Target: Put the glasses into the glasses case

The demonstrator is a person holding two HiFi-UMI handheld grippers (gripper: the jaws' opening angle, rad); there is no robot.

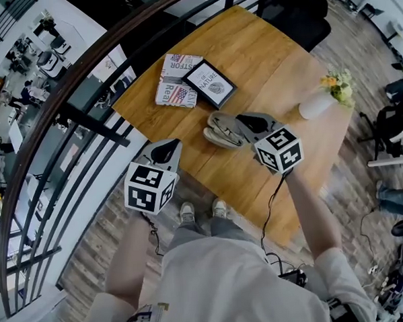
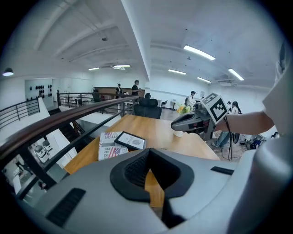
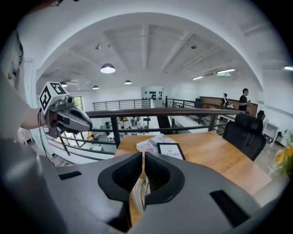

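Note:
A grey and beige glasses case point(image 1: 220, 132) lies on the wooden table point(image 1: 250, 60), near its front edge. I cannot make out the glasses on their own in any view. My right gripper point(image 1: 240, 119) hangs above the case's right end, its jaws drawn together to a thin slit with nothing between them. The case point(image 3: 136, 196) shows below through that slit in the right gripper view. My left gripper point(image 1: 165, 144) hovers off the table's front left edge, apart from the case, with its jaws together and empty. The two gripper views each show the other gripper, the right gripper point(image 2: 176, 124) and the left gripper point(image 3: 87, 125), raised in the air.
A magazine point(image 1: 177, 81) and a black-framed picture point(image 1: 211, 84) lie at the table's left. A white vase with flowers point(image 1: 318, 104) stands at the right edge. A dark railing point(image 1: 84, 116) runs along the left, and a black chair point(image 1: 295, 11) stands behind the table.

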